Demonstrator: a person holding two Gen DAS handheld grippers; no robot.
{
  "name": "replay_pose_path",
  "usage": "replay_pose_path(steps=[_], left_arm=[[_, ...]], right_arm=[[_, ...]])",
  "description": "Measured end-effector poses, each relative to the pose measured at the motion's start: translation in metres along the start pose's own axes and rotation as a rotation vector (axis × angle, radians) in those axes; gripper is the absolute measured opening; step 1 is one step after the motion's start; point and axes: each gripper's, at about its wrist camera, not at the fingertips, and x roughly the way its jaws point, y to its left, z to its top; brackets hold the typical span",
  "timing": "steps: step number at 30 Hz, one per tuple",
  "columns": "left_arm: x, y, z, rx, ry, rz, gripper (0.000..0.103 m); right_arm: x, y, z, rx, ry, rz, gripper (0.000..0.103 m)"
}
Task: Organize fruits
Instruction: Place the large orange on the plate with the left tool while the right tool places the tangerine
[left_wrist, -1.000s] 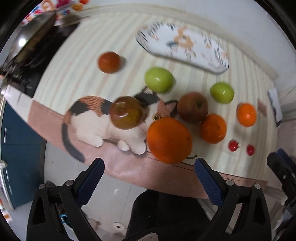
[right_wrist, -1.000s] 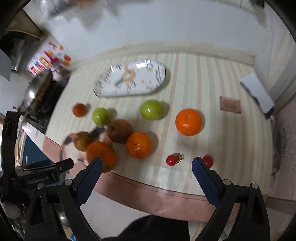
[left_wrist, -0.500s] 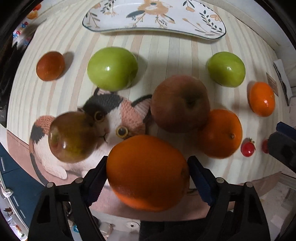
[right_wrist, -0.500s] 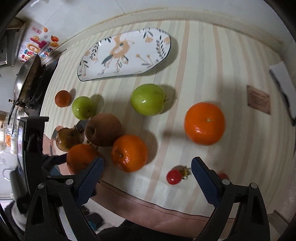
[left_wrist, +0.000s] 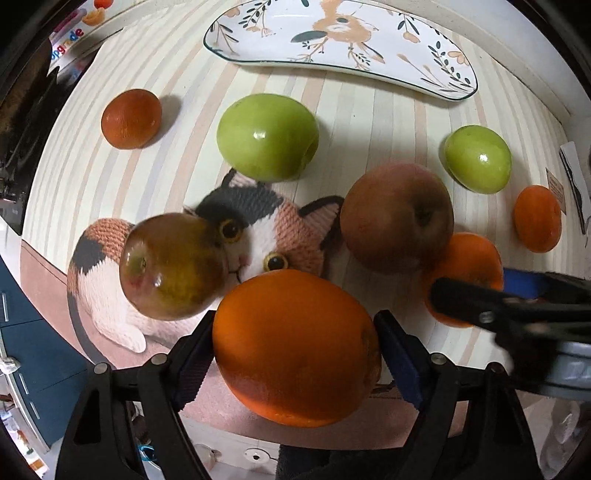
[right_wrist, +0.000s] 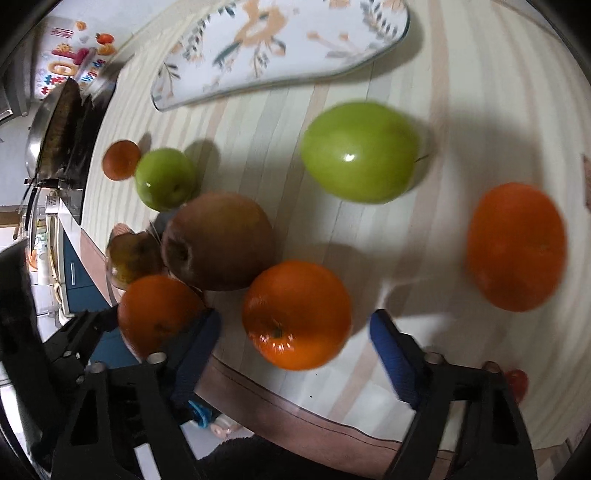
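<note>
While every fruit lies loose on the striped counter (left_wrist: 369, 122), the patterned plate (left_wrist: 424, 55) at the far edge holds nothing, so the sorting appears to be at its very start.

The left gripper (left_wrist: 295, 350) straddles the large orange (left_wrist: 295, 347) at the near edge; its blue pads (left_wrist: 397, 362) stand against the fruit's two sides in the left wrist view, so it reads as gripping the orange, though whether the fruit has left the surface cannot be told.

The right gripper (right_wrist: 291, 354) is closing, with the second orange (right_wrist: 295, 314) between its jaws. A gap shows on both sides, so the pads do not yet press. This fruit sits just beside the brown apple (right_wrist: 218, 240), toward the near edge.

Unhandled fruit:
- a russet-green apple (left_wrist: 173, 266) resting on the printed cat (left_wrist: 273, 229) near the near-left corner;
- the brown apple, at mid-counter;
- two green apples, one (left_wrist: 266, 136) at mid-counter and one (left_wrist: 476, 158) toward the right edge;
- a small dark orange (left_wrist: 131, 118) toward the left edge;
- a third orange (left_wrist: 537, 218) toward the right edge;
- a small red fruit (right_wrist: 517, 382) at the near edge, partly hidden behind the right gripper's frame.

As a judgement, two oranges are about to be lifted and nothing has yet been placed. Nearly all of the task remains, presumably moving the fruit to the plate or grouping it by kind.
</note>
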Motion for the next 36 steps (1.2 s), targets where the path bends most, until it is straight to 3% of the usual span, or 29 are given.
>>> replay_pose_path(steps=[1,9,14,17,22,27,30,36], left_arm=[[-0.002,0.0,0.002,0.0,0.001,0.007,0.082],[-0.014,-0.001,-0.007,0.001,-0.007,0.022,0.081],[-0.051,-0.002,-0.022,-0.018,-0.048,-0.032,0.081],[-0.083,0.005,-0.014,-0.041,-0.089,-0.083,0.081],[-0.143,0.007,0.039,-0.069,-0.178,-0.158,0.081],[-0.15,0.012,0.125,-0.078,-0.232,-0.121,0.081],[-0.133,0.018,0.169,-0.078,-0.207,-0.104,0.081],[-0.078,0.017,0.234,-0.067,-0.074,-0.104,0.081]], right_arm=[[0.004,0.001,0.0,-0.007,0.004,-0.014,0.067],[-0.005,-0.006,-0.009,0.025,-0.035,-0.008,0.066],[-0.035,-0.012,-0.018,0.042,-0.067,0.034,0.066],[-0.062,-0.011,-0.015,0.048,-0.107,0.078,0.066],[-0.108,-0.005,0.015,0.028,-0.194,0.122,0.066],[-0.122,0.002,0.077,-0.018,-0.265,0.083,0.066],[-0.115,0.005,0.117,-0.034,-0.267,0.058,0.066],[-0.08,0.003,0.186,-0.046,-0.23,0.014,0.066]])
